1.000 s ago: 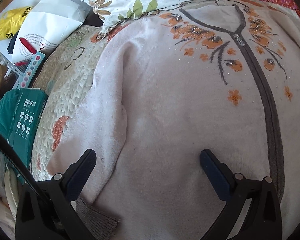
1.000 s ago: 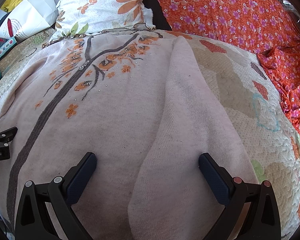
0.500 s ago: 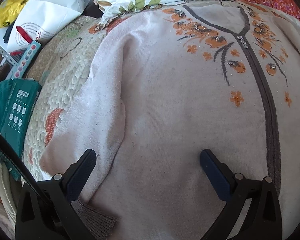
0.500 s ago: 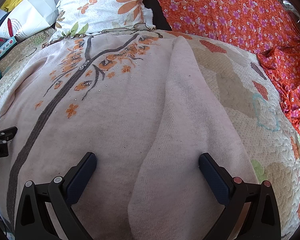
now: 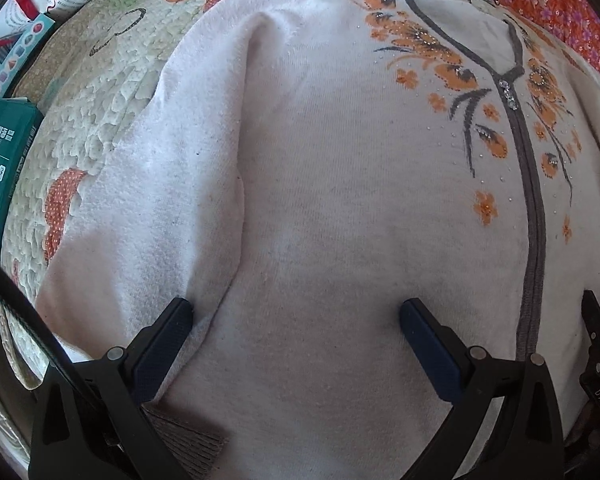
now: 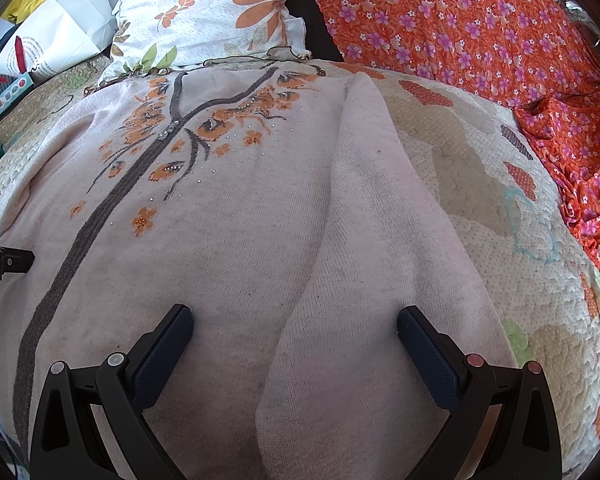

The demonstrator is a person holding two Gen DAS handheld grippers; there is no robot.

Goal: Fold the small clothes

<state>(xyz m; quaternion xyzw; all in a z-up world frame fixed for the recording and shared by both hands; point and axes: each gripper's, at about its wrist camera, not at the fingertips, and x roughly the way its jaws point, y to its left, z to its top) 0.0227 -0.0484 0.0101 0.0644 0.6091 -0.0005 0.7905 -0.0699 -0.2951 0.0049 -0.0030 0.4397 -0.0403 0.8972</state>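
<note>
A pale pink cardigan (image 5: pixel 340 200) with orange flowers and a grey front band lies flat, front up, on a quilted bedspread. It also shows in the right wrist view (image 6: pixel 240 220). My left gripper (image 5: pixel 296 316) is open and empty, low over the cardigan's left side, its left finger by the left sleeve (image 5: pixel 148 220), which lies along the body. A grey ribbed cuff (image 5: pixel 188 440) shows under that finger. My right gripper (image 6: pixel 296 320) is open and empty over the lower right body, straddling the edge of the right sleeve (image 6: pixel 380 240).
The quilted bedspread (image 6: pixel 480 168) carries the cardigan. A floral pillow (image 6: pixel 204 16) lies beyond the collar. An orange flowered cloth (image 6: pixel 480 28) lies at back right. A white paper bag (image 6: pixel 56 32) and a green box (image 5: pixel 0 152) sit at left.
My left gripper has moved forward and down toward the cardigan, so the sleeve and body look closer. The right gripper has not moved. Both stay open.
</note>
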